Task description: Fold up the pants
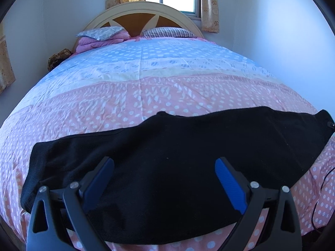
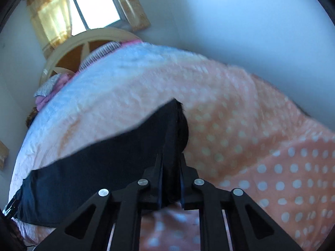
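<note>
- left gripper: jaws spread wide, the 2 blue pads facing each other across a big gap, nothing pinched between them. It's tipped downward, hovering over the black pants laid across the bed.
- right gripper: jaws nearly together, clamped on a fold of the pants at their end, dark cloth filling the narrow slot between the 2 fingers. Also angled downward, and the whole right view is smeared with motion blur.
</note>
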`<state>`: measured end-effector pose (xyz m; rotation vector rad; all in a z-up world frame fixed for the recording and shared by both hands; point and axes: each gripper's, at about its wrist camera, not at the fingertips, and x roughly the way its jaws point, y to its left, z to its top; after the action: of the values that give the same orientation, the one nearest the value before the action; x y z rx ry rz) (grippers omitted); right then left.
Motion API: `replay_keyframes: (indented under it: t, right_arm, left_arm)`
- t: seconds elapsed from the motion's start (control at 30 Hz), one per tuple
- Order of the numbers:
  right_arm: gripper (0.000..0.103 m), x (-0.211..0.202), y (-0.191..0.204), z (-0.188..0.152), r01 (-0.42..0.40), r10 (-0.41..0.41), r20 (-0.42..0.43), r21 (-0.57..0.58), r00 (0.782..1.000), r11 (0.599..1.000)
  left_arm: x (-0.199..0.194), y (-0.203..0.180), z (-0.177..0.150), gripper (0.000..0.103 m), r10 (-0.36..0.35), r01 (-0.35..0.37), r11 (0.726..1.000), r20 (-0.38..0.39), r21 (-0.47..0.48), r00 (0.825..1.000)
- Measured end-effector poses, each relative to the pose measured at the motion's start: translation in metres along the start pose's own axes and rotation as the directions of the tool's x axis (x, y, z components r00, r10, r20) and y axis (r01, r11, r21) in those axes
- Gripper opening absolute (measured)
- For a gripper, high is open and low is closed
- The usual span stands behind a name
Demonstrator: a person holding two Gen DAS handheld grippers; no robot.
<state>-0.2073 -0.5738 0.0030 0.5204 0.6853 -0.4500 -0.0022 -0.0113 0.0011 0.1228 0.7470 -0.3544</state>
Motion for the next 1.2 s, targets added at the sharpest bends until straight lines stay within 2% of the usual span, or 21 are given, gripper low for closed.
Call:
replay_keyframes:
  t: [0.1, 0.2, 0.3, 0.37, 0.47, 0.57, 0.63, 0.7, 0.77, 0.8, 0.83, 0.87, 0.9, 0.97, 1.03, 1.07, 1.1, 1.13, 1.17, 1.2]
  right_arm:
    - [0.012, -0.03, 0.052, 0.009, -0.067, 0.072, 0.062, -0.072, 0.995, 0.995]
    - [0.012, -0.049, 0.122, 0.005, -0.173, 0.187, 0.055, -0.19, 0.981, 0.966]
    - [0.012, -0.049, 0.202, -0.019, -0.294, 0.305, -0.017, -0.325, 0.952, 0.899]
    - [0.012, -0.037, 0.245, -0.042, -0.35, 0.342, -0.092, -0.392, 0.935, 0.851]
    - [0.012, -0.013, 0.295, -0.085, -0.37, 0.325, -0.177, -0.494, 0.929, 0.787]
    - [0.012, 0.011, 0.324, -0.124, -0.361, 0.283, -0.225, -0.555, 0.932, 0.749]
    - [0.014, 0.016, 0.33, -0.139, -0.342, 0.274, -0.205, -0.58, 0.94, 0.739]
    - [0.016, 0.011, 0.338, -0.151, -0.292, 0.26, -0.148, -0.648, 0.954, 0.703]
    - [0.031, 0.01, 0.341, -0.16, -0.273, 0.249, -0.136, -0.681, 0.959, 0.679]
    - [0.052, 0.007, 0.344, -0.164, -0.293, 0.266, -0.148, -0.682, 0.953, 0.67]
    - [0.066, 0.003, 0.343, -0.165, -0.332, 0.295, -0.174, -0.67, 0.94, 0.664]
    - [0.067, -0.001, 0.345, -0.168, -0.385, 0.333, -0.209, -0.655, 0.919, 0.65]
    - [0.067, -0.008, 0.346, -0.17, -0.466, 0.39, -0.266, -0.629, 0.881, 0.623]
    - [0.067, -0.019, 0.348, -0.168, -0.557, 0.46, -0.323, -0.586, 0.827, 0.588]
    - [0.067, -0.025, 0.346, -0.154, -0.566, 0.492, -0.296, -0.562, 0.819, 0.603]
    - [0.066, -0.025, 0.342, -0.143, -0.565, 0.506, -0.272, -0.544, 0.819, 0.621]
    - [0.061, -0.023, 0.336, -0.13, -0.555, 0.516, -0.234, -0.518, 0.824, 0.651]
    - [0.044, -0.017, 0.331, -0.116, -0.538, 0.514, -0.198, -0.488, 0.835, 0.687]
    - [0.032, -0.008, 0.327, -0.105, -0.517, 0.499, -0.17, -0.457, 0.85, 0.724]
    - [0.015, 0.005, 0.322, -0.093, -0.482, 0.466, -0.145, -0.415, 0.873, 0.772]
  left_arm:
    - [-0.001, 0.011, -0.001, 0.1, -0.007, 0.007, 0.999, 0.004, -0.041, 1.0]
    - [0.0, 0.02, -0.005, 0.1, -0.027, 0.027, 0.997, 0.004, -0.075, 1.0]
    - [-0.001, 0.027, -0.01, 0.1, -0.04, 0.041, 0.996, 0.005, -0.079, 0.999]
    - [-0.004, 0.032, -0.013, 0.1, -0.038, 0.039, 0.996, 0.011, -0.075, 0.999]
    - [-0.011, 0.045, -0.017, 0.1, -0.029, 0.032, 0.995, 0.028, -0.09, 0.999]
    - [-0.016, 0.062, -0.022, 0.1, -0.012, 0.016, 0.992, 0.037, -0.122, 0.999]
    - [-0.015, 0.072, -0.026, 0.1, -0.001, 0.006, 0.988, 0.033, -0.153, 0.999]
    - [-0.011, 0.08, -0.031, 0.1, -0.003, 0.007, 0.982, 0.021, -0.189, 1.0]
    - [-0.005, 0.084, -0.033, 0.1, -0.018, 0.019, 0.975, 0.004, -0.221, 1.0]
    - [-0.003, 0.084, -0.033, 0.1, -0.027, 0.026, 0.973, -0.002, -0.23, 1.0]
    - [-0.004, 0.083, -0.034, 0.1, -0.031, 0.029, 0.973, -0.003, -0.229, 1.0]
    - [-0.004, 0.081, -0.033, 0.1, -0.032, 0.031, 0.975, 0.0, -0.22, 0.999]
    - [-0.004, 0.079, -0.033, 0.1, -0.031, 0.031, 0.978, 0.002, -0.208, 1.0]
    - [-0.005, 0.075, -0.033, 0.1, -0.028, 0.028, 0.983, 0.006, -0.183, 1.0]
    - [-0.006, 0.073, -0.033, 0.1, -0.028, 0.029, 0.985, 0.009, -0.169, 1.0]
    - [-0.007, 0.071, -0.033, 0.1, -0.028, 0.03, 0.986, 0.011, -0.165, 1.0]
    - [-0.006, 0.07, -0.033, 0.1, -0.03, 0.031, 0.986, 0.012, -0.163, 0.999]
    - [-0.006, 0.07, -0.033, 0.1, -0.032, 0.034, 0.986, 0.012, -0.163, 0.999]
    - [-0.006, 0.068, -0.033, 0.1, -0.034, 0.035, 0.986, 0.01, -0.162, 0.999]
    - [-0.005, 0.067, -0.034, 0.1, -0.035, 0.035, 0.986, 0.007, -0.162, 0.999]
